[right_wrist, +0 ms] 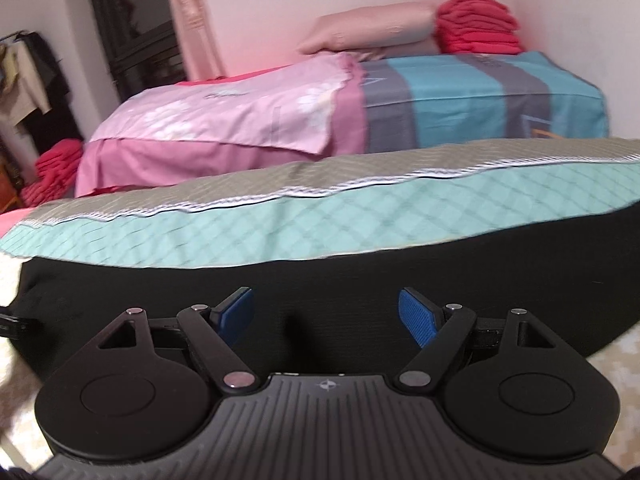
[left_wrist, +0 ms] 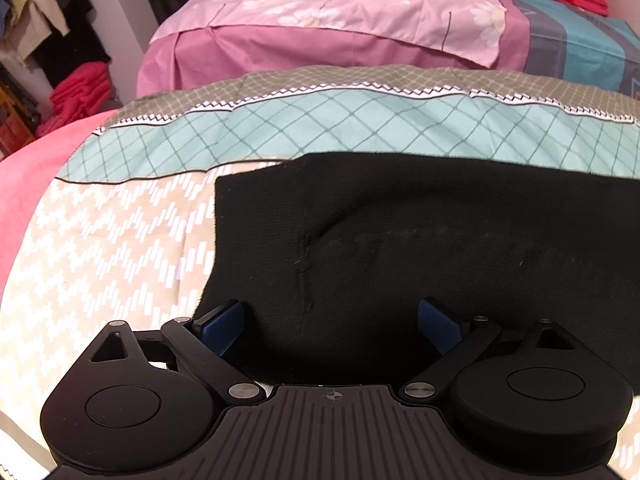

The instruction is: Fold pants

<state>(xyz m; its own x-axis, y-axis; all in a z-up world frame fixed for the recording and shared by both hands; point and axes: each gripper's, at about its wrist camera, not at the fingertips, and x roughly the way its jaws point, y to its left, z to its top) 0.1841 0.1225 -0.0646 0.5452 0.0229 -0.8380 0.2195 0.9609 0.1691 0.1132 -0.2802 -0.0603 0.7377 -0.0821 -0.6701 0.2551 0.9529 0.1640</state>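
The black pants (left_wrist: 420,240) lie flat on the patterned bedspread (left_wrist: 120,240), folded into a wide dark slab with a straight left edge. My left gripper (left_wrist: 330,320) is open, its blue pads (left_wrist: 224,324) spread wide just above the near left part of the pants. In the right wrist view the pants (right_wrist: 320,280) stretch across the frame. My right gripper (right_wrist: 326,314) is open and empty, low over the near edge of the pants, with blue pads (right_wrist: 416,320) apart. The tip of the left gripper shows at the far left edge (right_wrist: 12,322).
A teal and grey checked band of the bedspread (left_wrist: 320,120) runs behind the pants. A pink floral quilt (left_wrist: 340,20) and a blue-grey quilt (right_wrist: 480,100) lie beyond. Red folded cloth stacks (right_wrist: 476,24) sit by the wall and at left (left_wrist: 80,92). Clothes hang at far left (left_wrist: 40,20).
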